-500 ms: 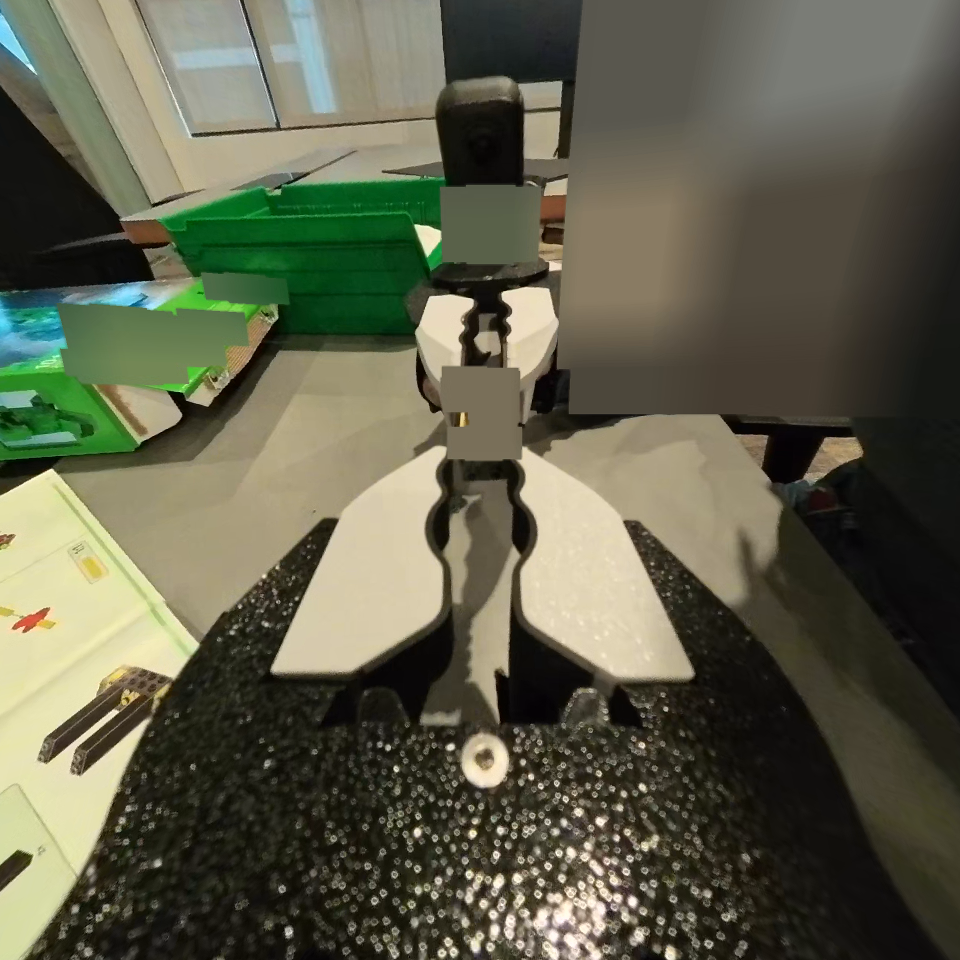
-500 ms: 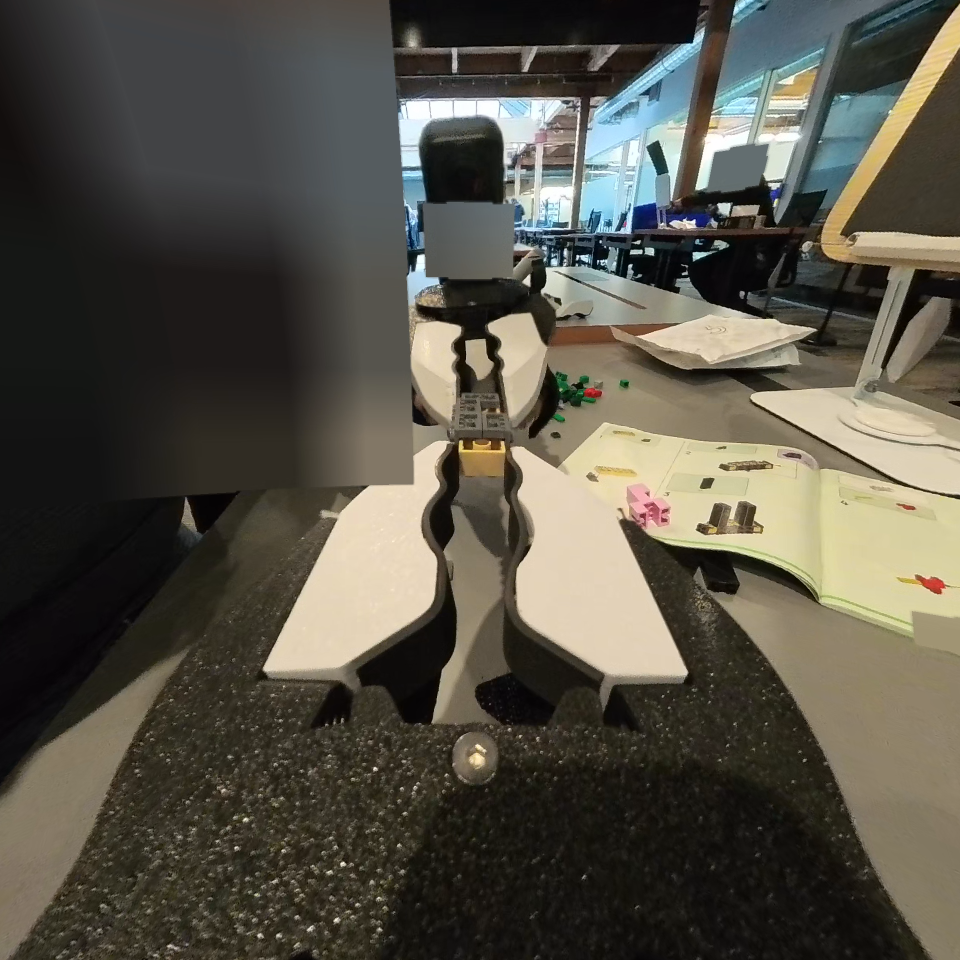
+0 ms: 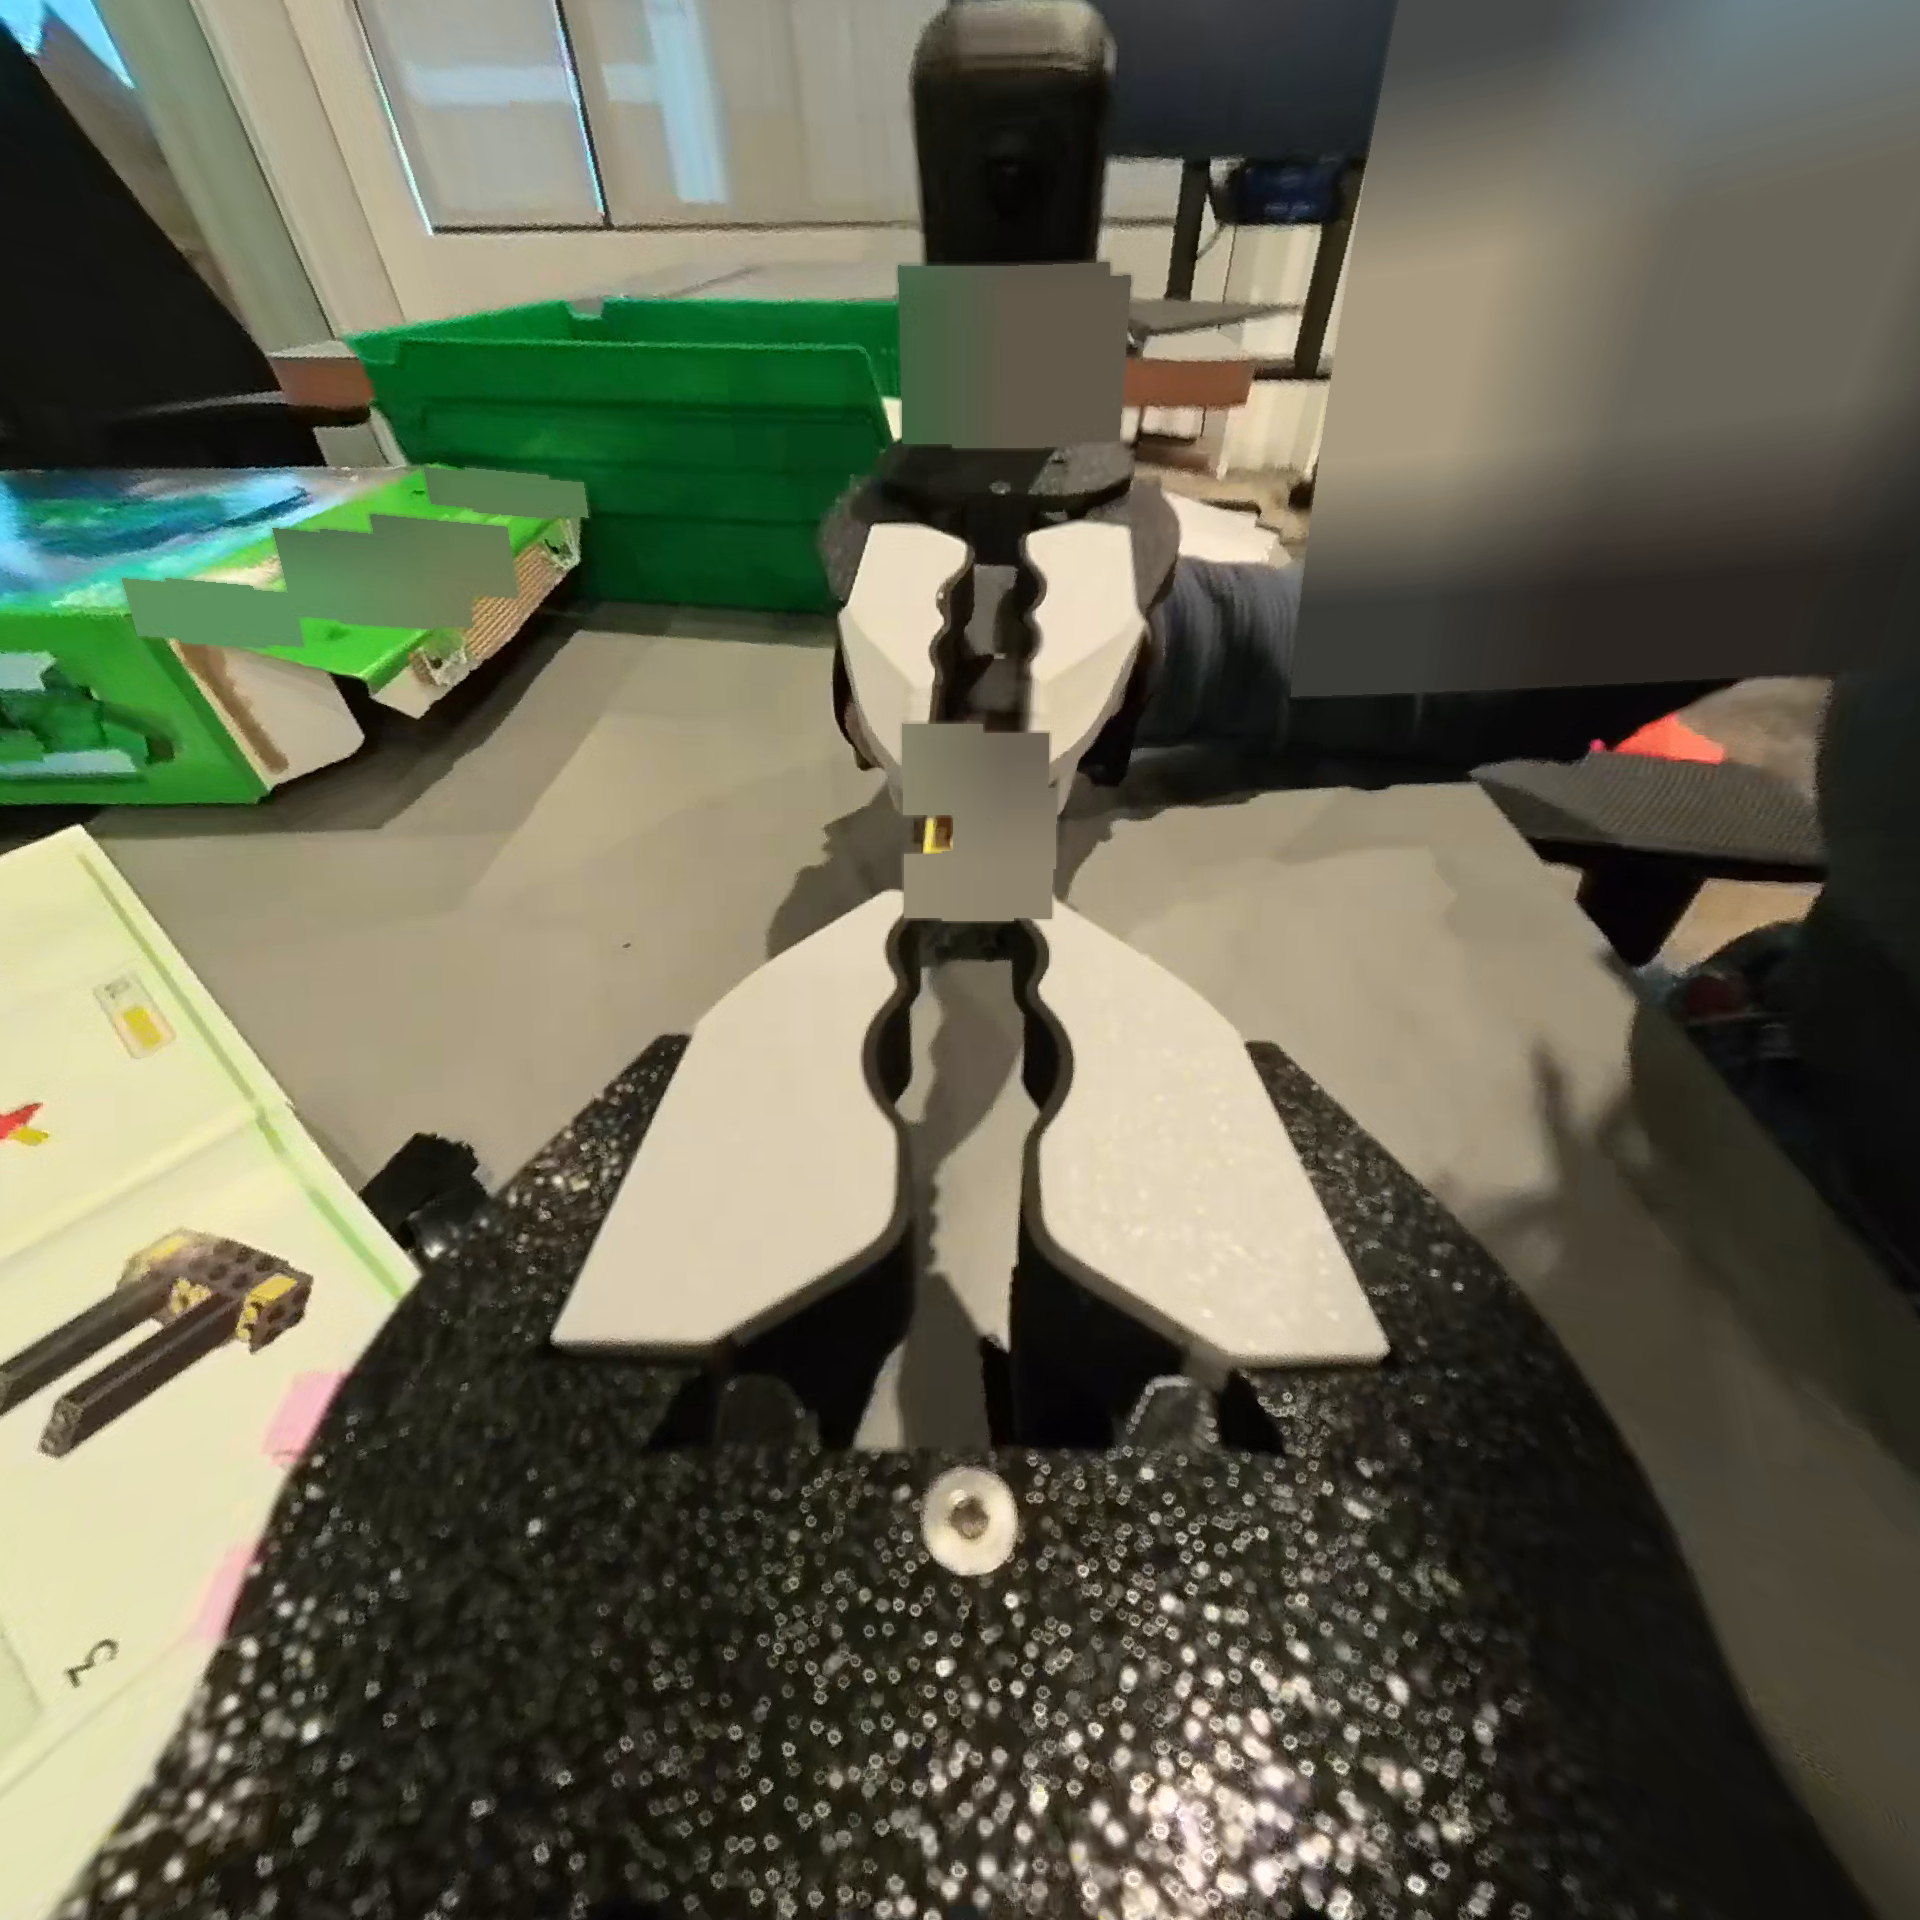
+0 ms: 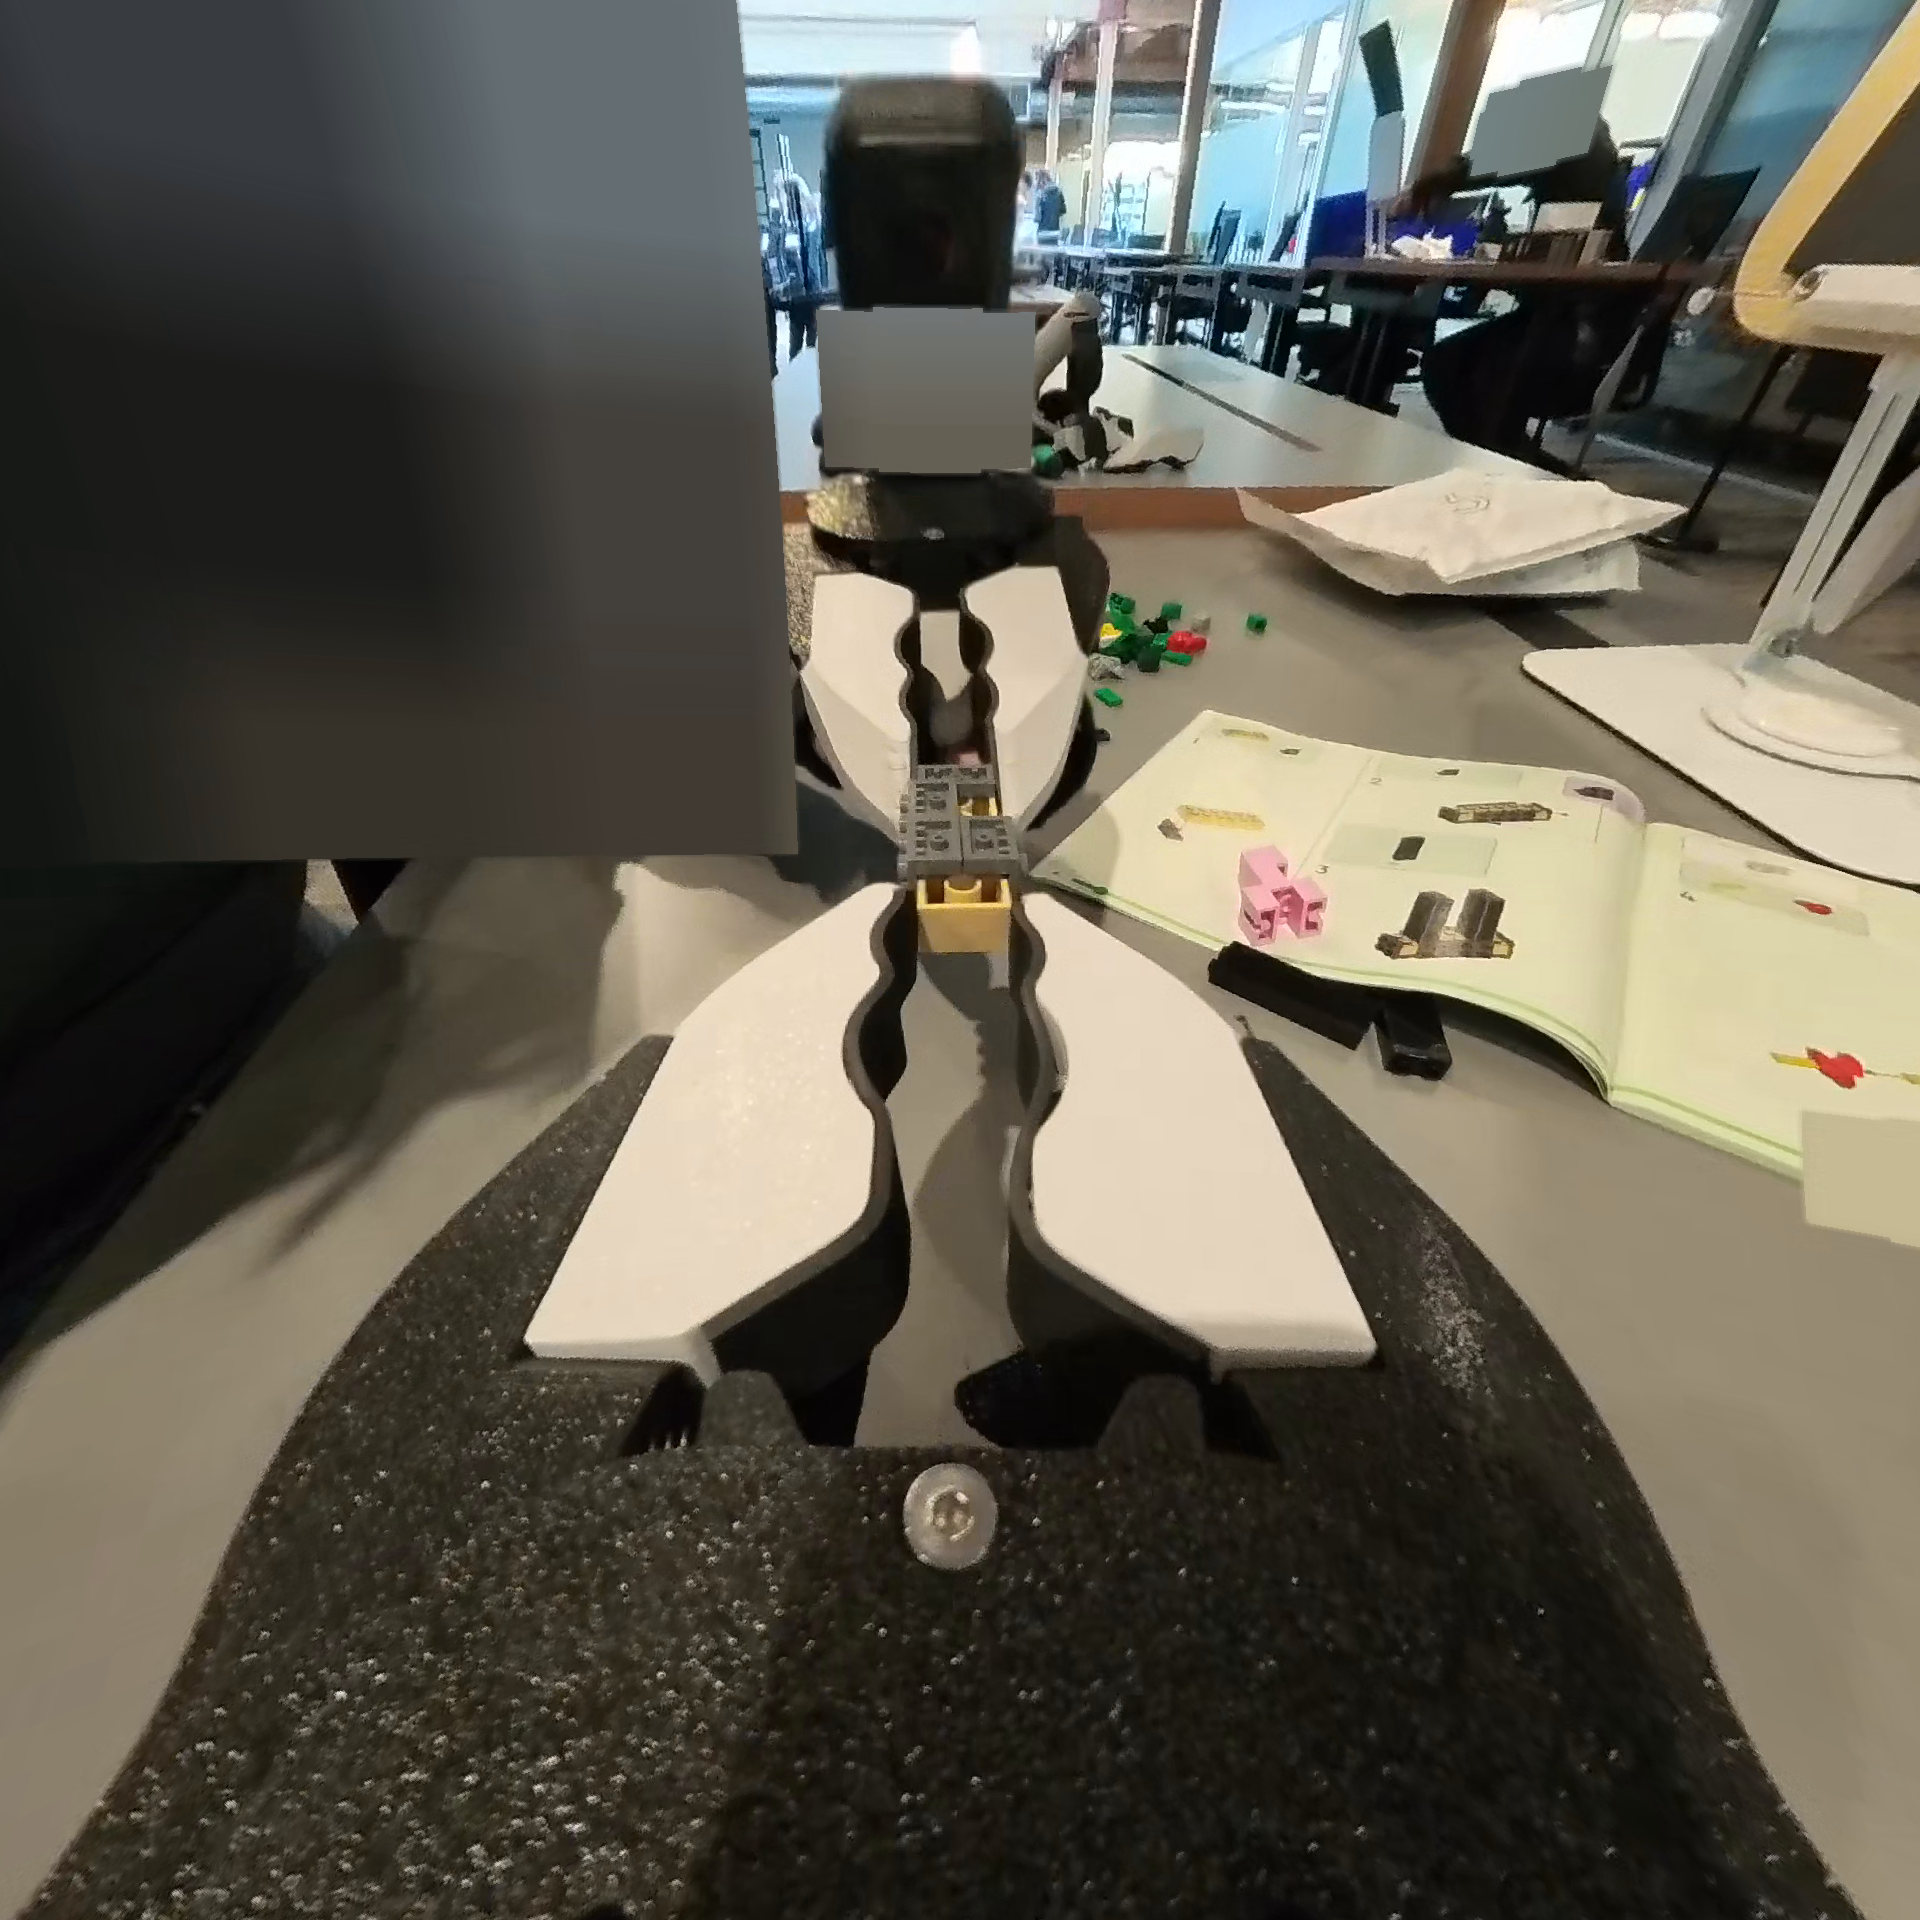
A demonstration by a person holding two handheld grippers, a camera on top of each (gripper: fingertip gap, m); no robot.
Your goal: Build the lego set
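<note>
We work over a grey table point(image 4: 1351, 1299), the two grippers meeting nose to nose above it. Open beside them lies the instruction booklet point(image 4: 1558, 935), with black bars point(image 4: 1288, 992) touching its near edge and a small pink build point(image 4: 1280, 900) standing on the page. Farther back sit a heap of loose green and red bricks point(image 4: 1148, 644), a white paper bag point(image 4: 1455, 540), and, in the left wrist view, green bins point(image 3: 623, 436) and the set's box point(image 3: 156, 675).

The right gripper point(image 4: 961, 925) is clamped on a tan brick point(image 4: 964, 914); against it sit grey plates point(image 4: 961, 836), which the left gripper point(image 4: 951, 769) grips from the far side. In its own view the left gripper point(image 3: 971, 935) has its tips behind a mosaic patch, so there we cannot tell its hold.

The step looks like joining brick to plates — we should keep both pieces square, studs lined up, and press straight along the fingers; a skewed push could pop the brick loose.

The booklet shows step numbers and the box bears printing; we leave those unread.
</note>
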